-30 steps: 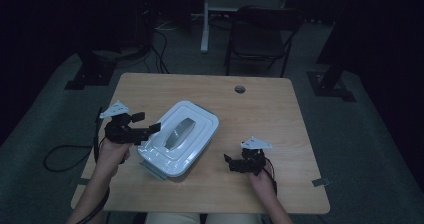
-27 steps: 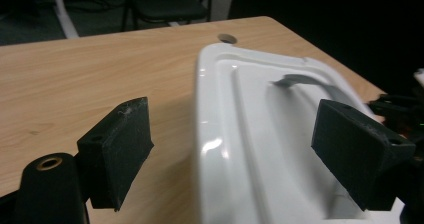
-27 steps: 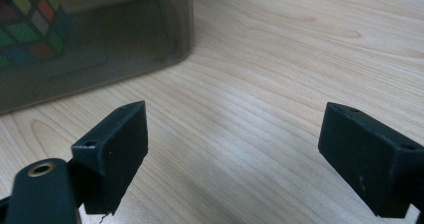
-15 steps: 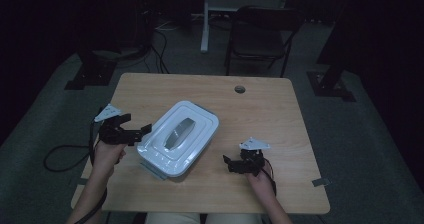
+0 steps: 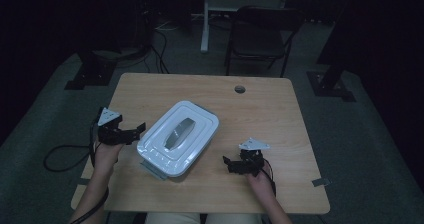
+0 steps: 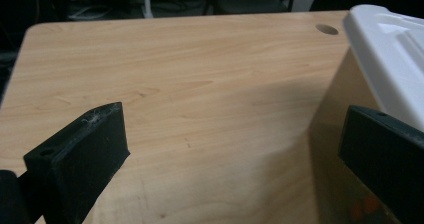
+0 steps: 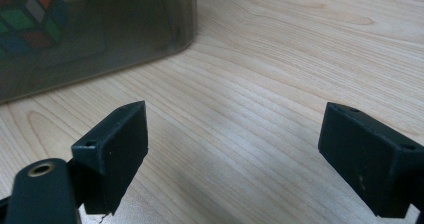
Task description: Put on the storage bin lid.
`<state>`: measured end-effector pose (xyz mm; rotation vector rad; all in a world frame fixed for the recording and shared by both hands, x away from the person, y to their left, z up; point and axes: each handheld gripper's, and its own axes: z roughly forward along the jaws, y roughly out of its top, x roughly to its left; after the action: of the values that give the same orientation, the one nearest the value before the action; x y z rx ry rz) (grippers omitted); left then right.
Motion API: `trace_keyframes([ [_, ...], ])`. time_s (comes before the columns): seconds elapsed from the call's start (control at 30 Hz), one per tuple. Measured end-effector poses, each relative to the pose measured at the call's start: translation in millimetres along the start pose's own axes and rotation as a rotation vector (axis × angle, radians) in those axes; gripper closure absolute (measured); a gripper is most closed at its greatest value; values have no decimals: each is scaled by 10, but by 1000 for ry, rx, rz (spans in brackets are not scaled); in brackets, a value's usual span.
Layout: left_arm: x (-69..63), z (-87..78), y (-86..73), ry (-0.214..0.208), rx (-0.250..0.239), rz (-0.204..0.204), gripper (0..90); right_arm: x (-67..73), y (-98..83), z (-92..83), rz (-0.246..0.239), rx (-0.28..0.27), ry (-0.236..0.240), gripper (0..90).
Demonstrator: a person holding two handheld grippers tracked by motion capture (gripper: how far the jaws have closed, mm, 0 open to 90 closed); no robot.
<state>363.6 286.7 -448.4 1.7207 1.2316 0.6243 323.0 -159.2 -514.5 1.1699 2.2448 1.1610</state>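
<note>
**Lidded box between my two grippers**

The white-lidded, smoky clear plastic storage box [image 5: 178, 138] sits left of centre in the high view, on the pale wooden table [image 5: 260, 109]. Its long axis runs diagonally, from lower left to upper right, with a grey recessed handle [image 5: 178, 132] lying along that line. I judge it rigid, light and rather slick; the handle or the lid's rim looks the safest hold. A multicoloured puzzle cube [image 7: 30, 14] shows through its wall. My left gripper [image 5: 135, 131], jaws having just spread wide, is just beside the box's lower-left end, gripping nothing. My right gripper [image 5: 230, 163] has its jaws apart, empty, near the lower-right side.
</note>
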Motion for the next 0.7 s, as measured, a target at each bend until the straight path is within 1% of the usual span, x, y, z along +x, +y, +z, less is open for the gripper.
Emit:
trace_keyframes([
  [0.03, 8, 17, -14, 26, 5, 4, 5, 2, -1, 1, 0, 1, 1, 124],
  [0.1, 15, 47, -57, 74, -8, 33, 5, 6, -2, 1, -2, 1, 0, 124],
  [0.17, 29, 88, -107, 85, -12, 29, 5, 8, -3, 4, -2, 2, 2, 124],
  [0.23, 44, 140, -154, 97, 0, 25, 5, 8, -5, 4, -1, 2, 4, 124],
  [0.3, 50, 196, -197, 107, 21, 31, 5, 9, -6, 5, 1, 2, 3, 124],
  [0.33, 56, 225, -217, 103, 27, 30, 5, 8, -6, 5, 1, 1, 4, 124],
  [0.37, 64, 252, -237, 95, 35, 17, 5, 7, -6, 5, 3, 1, 9, 124],
  [0.47, 71, 326, -296, 81, 54, -1, 5, 7, -6, 6, 5, 0, 10, 124],
  [0.53, 49, 369, -327, 77, 70, 9, 5, 9, -8, 6, 10, -7, 13, 124],
  [0.57, 49, 369, -327, 77, 70, 9, 5, 9, -8, 6, 10, -7, 13, 124],
  [0.6, 27, 402, -345, 73, 90, 15, 5, 9, -9, 6, 14, -13, 18, 124],
  [0.63, 7, 421, -355, 80, 96, 14, 5, 7, -9, 8, 24, -20, 20, 124],
  [0.7, -19, 434, -363, 71, 97, 14, 5, 8, -11, 13, 23, -21, 12, 124],
])
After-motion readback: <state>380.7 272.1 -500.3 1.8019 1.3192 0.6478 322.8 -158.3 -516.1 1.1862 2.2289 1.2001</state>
